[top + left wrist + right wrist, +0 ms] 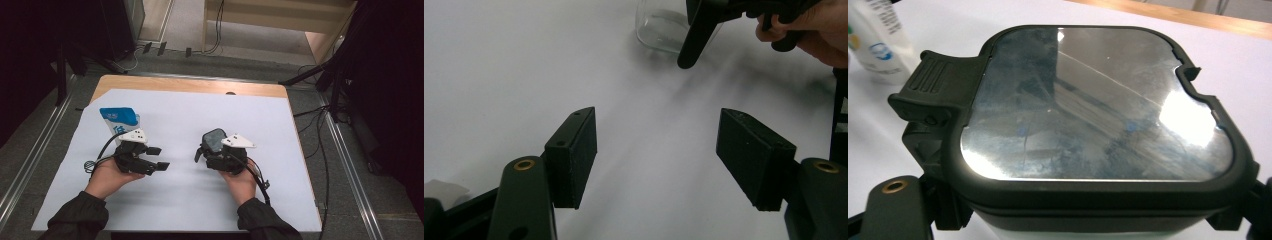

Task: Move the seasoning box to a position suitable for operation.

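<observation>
Presently the right hand-held gripper (212, 150) clamps a clear container (214, 141) with a dark, glossy lid (1098, 105), its jaws pressed to the container's sides near the middle of the white-covered tabletop (200, 200). Left of the container, the left hand-held gripper (157, 157) stands open, nothing between its jaws. Farther left, behind that gripper, stands a blue-and-white pouch (119, 120).

One lidded container (214, 140), one milk carton (120, 121), apparently; two hand-held grippers.
</observation>
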A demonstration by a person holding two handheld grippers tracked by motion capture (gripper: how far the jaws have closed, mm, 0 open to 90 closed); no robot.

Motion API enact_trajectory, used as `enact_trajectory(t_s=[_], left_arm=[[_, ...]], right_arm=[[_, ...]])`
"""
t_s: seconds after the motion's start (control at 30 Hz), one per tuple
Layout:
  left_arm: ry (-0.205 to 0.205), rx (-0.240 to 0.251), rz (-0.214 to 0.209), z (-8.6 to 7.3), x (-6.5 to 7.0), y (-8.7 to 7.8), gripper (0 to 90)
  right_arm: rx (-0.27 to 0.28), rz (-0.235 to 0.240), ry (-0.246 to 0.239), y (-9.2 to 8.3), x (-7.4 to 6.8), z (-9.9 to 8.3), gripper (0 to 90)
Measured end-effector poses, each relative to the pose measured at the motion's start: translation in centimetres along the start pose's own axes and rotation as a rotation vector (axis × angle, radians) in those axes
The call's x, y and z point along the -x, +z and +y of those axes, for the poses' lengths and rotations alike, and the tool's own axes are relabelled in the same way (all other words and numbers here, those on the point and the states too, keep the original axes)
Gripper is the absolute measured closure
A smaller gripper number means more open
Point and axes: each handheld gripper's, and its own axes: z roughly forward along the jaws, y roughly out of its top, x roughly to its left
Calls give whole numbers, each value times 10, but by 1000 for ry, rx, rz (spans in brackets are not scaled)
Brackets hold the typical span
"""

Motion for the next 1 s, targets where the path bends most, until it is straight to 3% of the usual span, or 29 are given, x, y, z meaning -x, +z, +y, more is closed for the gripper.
enact_trajectory(t_s=[0.1,0.2,0.43,0.47,0.53,0.7,0.83,0.9,1.0], left_arm=[[-22,12,-8,-3,-2,-1,327],[-28,10,6,-4,-4,0,329],[-20,0,10,-7,-3,1,335],[-21,3,6,-7,-4,0,338],[-26,18,2,-7,-5,-1,341],[-9,-1,1,-8,-3,1,342],[-13,8,2,-7,-3,0,341],[-16,7,-1,-7,-3,2,341],[-13,12,-5,-5,-4,2,341]], right_arm=[[-9,28,-16,8,-10,1,155],[-11,57,0,15,-16,1,155],[-30,67,-44,25,-25,-5,155],[-22,59,-76,26,-29,-6,155],[-18,60,-81,27,-29,-7,155],[2,51,-99,27,-32,-11,152],[-10,57,-96,27,-32,-11,149],[-31,83,-59,27,-29,-10,139],[-40,85,-58,26,-28,-10,139]])
